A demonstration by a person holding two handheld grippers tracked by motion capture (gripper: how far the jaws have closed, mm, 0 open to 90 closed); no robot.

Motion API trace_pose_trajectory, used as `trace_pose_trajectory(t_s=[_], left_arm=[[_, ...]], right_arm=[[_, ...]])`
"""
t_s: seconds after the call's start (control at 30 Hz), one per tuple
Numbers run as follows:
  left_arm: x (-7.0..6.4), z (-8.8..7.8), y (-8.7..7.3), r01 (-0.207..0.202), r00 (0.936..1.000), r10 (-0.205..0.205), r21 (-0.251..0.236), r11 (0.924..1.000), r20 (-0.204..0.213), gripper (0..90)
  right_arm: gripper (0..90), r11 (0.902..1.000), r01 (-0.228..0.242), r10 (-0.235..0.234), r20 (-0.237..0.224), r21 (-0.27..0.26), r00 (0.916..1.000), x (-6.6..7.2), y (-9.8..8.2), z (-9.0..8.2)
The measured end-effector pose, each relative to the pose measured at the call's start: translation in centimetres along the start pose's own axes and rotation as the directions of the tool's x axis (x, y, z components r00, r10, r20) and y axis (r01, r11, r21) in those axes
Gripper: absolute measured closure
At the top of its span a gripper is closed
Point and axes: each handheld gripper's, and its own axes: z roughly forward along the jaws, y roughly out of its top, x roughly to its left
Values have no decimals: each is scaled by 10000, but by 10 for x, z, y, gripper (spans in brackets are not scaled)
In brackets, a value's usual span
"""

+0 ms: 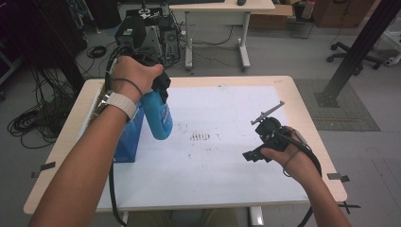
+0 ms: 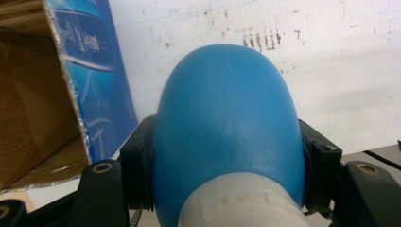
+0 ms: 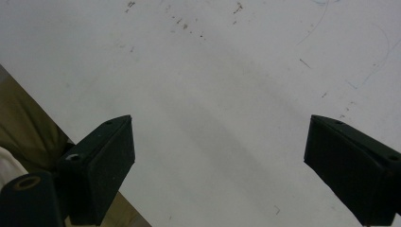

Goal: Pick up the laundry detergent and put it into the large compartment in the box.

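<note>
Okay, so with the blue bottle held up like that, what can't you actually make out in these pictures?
- Blue bottle: its label print is too small in the high view; its cap end is cut off by the bottom edge in the left gripper view.
- Left gripper: in the high view the hand hides its jaws.
- Blue box: the forearm covers much of it, so its contents stay hidden.
- Right gripper: open over the white sheet.
</note>
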Motion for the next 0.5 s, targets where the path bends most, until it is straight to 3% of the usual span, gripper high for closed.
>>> trace_pose_trajectory(t_s=[0.5], left_arm=[[10, -27, -4, 65, 9999, -67, -201, 9998, -94, 375]], right_arm=[[94, 10000, 12, -12, -38, -32, 10000, 0, 2, 2]])
